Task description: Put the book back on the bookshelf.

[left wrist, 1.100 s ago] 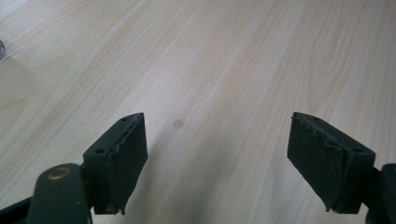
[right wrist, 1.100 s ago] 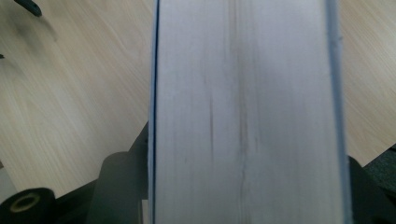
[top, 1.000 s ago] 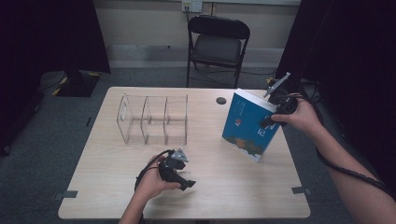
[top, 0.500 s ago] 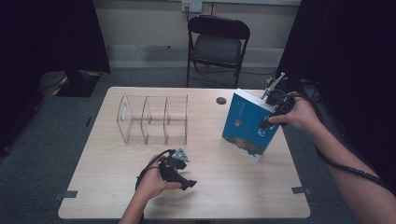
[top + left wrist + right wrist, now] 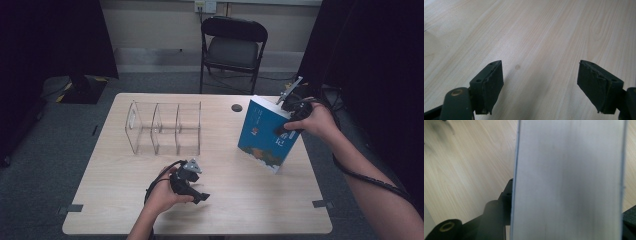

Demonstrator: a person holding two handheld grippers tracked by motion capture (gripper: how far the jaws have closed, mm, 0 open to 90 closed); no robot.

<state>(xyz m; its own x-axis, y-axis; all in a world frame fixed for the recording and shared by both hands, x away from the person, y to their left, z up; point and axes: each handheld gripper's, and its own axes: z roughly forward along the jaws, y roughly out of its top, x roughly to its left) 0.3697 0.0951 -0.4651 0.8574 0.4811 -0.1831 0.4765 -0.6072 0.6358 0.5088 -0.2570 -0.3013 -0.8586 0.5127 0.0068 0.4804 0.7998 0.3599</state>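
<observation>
The right tongs (image 5: 283, 131) clamp a blue, illustrated paperback book (image 5: 264, 132), tilted above the pale wooden worktop's (image 5: 250, 200) right side; the left tongs (image 5: 540, 85) gape wide, empty, near its front.

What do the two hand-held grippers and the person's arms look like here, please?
Both are black. The left hand-held gripper carries a grey three-cornered plate and a looping black cable; its pads look worn. The right hand-held gripper trails a black cable. No sleeves show on the forearms.
</observation>
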